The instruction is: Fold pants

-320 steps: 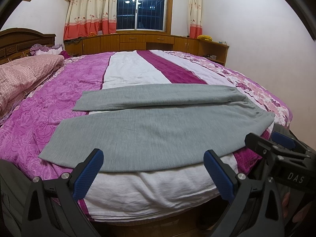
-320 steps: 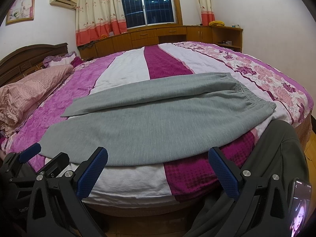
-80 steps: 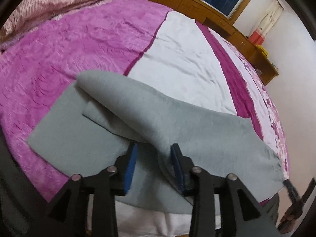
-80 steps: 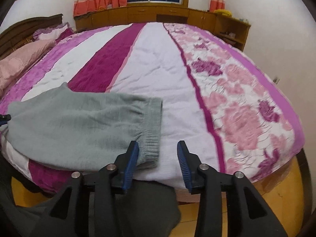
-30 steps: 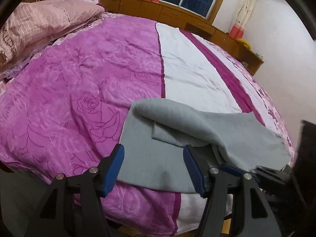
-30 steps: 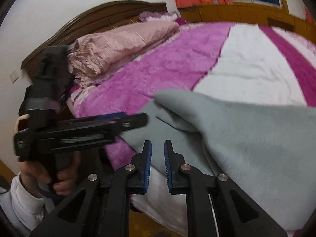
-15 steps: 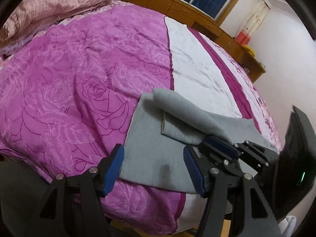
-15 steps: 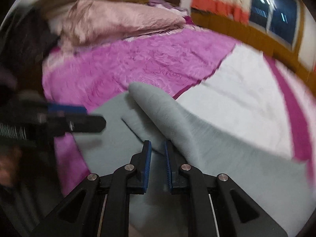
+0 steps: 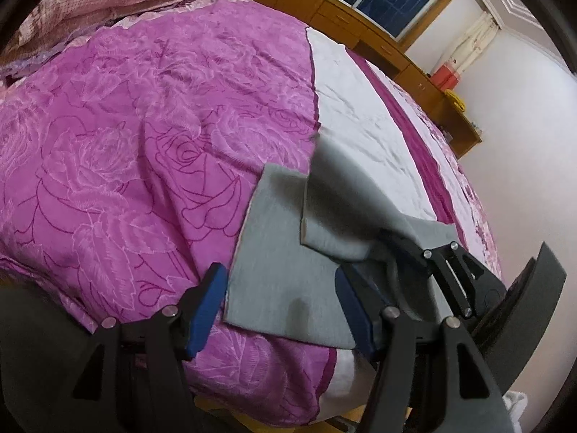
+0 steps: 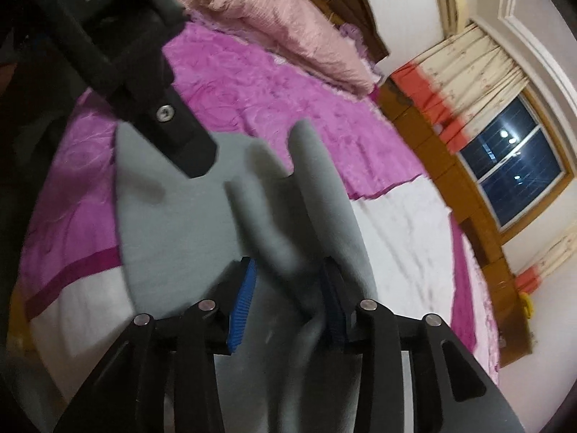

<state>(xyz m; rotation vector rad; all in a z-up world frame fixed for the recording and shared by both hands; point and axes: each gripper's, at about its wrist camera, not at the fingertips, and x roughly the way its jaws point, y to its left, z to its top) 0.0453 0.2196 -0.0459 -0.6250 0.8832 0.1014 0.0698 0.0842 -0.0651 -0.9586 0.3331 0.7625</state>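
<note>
The grey pants (image 9: 285,252) lie at the near edge of the bed, one leg draped in a loose fold over the other. My left gripper (image 9: 281,306) is open and empty, its blue pads either side of the lower leg's end. My right gripper (image 10: 288,303) is open, with a raised fold of the grey pants (image 10: 274,238) standing between its jaws; the view is blurred. The right gripper also shows in the left wrist view (image 9: 432,263), at the fold on the right.
The bed has a magenta rose-pattern cover (image 9: 126,144) with a white stripe (image 9: 360,108). A pink pillow (image 10: 288,25) lies at the headboard. Wooden cabinets (image 9: 360,21), a window and curtains stand behind. The left gripper's body (image 10: 119,54) crosses the right wrist view at upper left.
The right gripper has opened from shut and has tilted, now with the pants fold between its jaws. The left gripper has stayed open and dipped slightly closer to the leg end.
</note>
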